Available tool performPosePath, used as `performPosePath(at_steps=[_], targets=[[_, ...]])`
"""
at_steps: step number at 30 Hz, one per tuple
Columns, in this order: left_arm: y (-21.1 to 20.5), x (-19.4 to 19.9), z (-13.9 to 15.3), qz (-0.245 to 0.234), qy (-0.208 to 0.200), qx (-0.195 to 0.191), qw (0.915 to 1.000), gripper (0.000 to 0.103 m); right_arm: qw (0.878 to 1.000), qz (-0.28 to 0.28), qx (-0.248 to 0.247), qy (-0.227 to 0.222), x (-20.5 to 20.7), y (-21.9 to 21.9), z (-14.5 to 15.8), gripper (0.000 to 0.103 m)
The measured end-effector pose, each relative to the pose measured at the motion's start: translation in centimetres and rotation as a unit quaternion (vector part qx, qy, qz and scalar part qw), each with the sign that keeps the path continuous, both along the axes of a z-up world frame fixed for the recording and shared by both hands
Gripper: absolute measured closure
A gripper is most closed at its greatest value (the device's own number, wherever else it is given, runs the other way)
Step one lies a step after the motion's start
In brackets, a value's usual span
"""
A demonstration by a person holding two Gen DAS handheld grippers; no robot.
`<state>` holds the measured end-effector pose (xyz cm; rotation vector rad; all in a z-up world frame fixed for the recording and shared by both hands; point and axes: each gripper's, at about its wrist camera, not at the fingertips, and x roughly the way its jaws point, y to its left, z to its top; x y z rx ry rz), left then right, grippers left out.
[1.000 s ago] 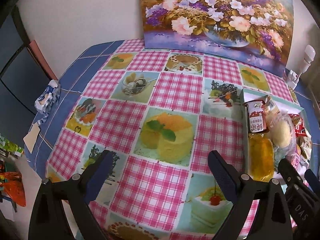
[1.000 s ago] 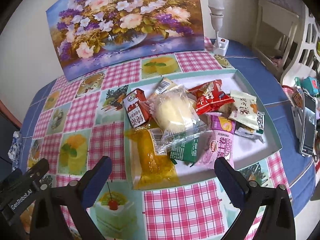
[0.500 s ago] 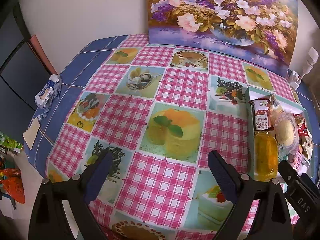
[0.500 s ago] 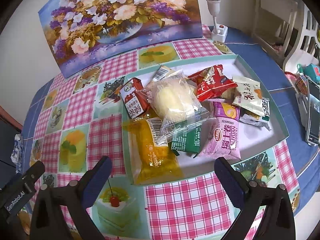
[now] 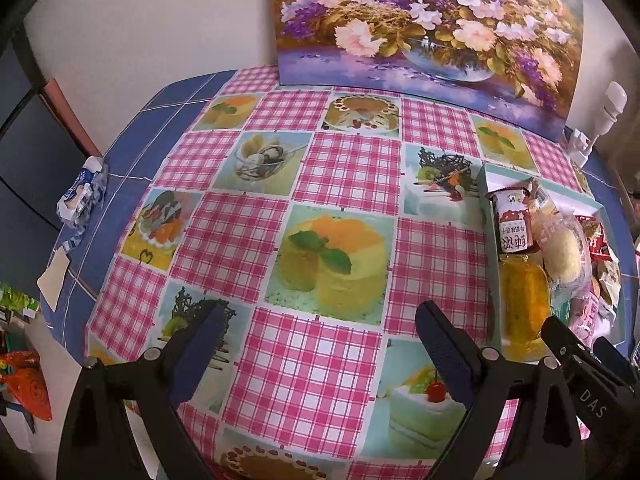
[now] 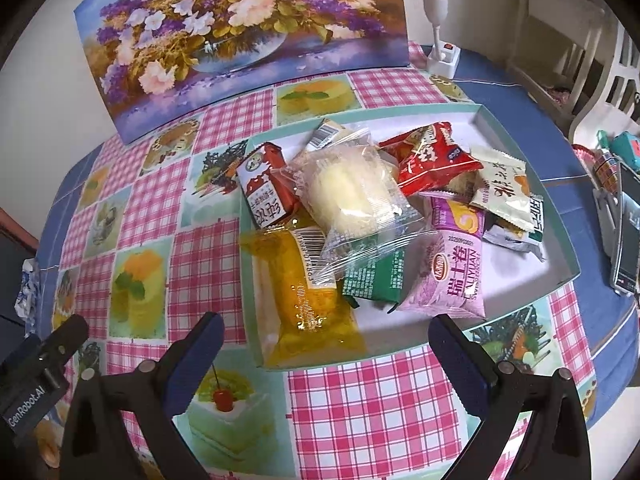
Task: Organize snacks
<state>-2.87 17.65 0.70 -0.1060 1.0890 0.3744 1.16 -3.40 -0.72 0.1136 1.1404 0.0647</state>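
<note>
Right wrist view: both hand-held grippers, right (image 6: 320, 354) and left (image 5: 316, 344), were held wide open and empty. Snacks were piled in the shallow green-rimmed tray (image 6: 532, 300); the slippery clear-wrapped yellow cake (image 6: 316, 292) could be dropped.

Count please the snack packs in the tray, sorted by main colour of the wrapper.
Clear with a pale bun: 1
Orange-yellow: 1
Red: 2, a carton-like pack and a pouch
Green: 1
Pink-purple: 1
Cream-white: 1
Partly hidden, colour unclear: 2, and
Total in the tray: 9
</note>
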Motion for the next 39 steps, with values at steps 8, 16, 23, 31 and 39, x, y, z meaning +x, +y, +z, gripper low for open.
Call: performPosePath(at_steps=[8, 16, 23, 31, 39], targets=[[-0.22, 0.36, -0.35, -0.015, 0.005, -0.013, 0.9998, 0.007, 1.000, -0.004, 0.008, 0.006, 0.14, -0.04, -0.19, 0.000], [0.04, 0.40, -0.41, -0.015, 0.004, -0.024, 0.9996, 0.007, 1.000, 0.005, 0.004, 0.008, 0.22, 0.51, -0.27, 0.000], [0.14, 0.43, -0.45, -0.015, 0.005, -0.026, 0.9995, 0.007, 1.000, 0.005, 0.002, 0.015, 0.43, 0.48, -0.54, 0.000], [0.03, 0.46, -0.59, -0.016, 0.007, -0.025, 0.9995, 0.007, 1.000, 0.010, 0.000, 0.019, 0.53, 0.58, -0.73, 0.000], [-0.13, 0.54, -0.57, -0.015, 0.007, -0.025, 0.9996, 0.007, 1.000, 0.010, 0.000, 0.025, 0.64, 0.52, -0.91, 0.000]])
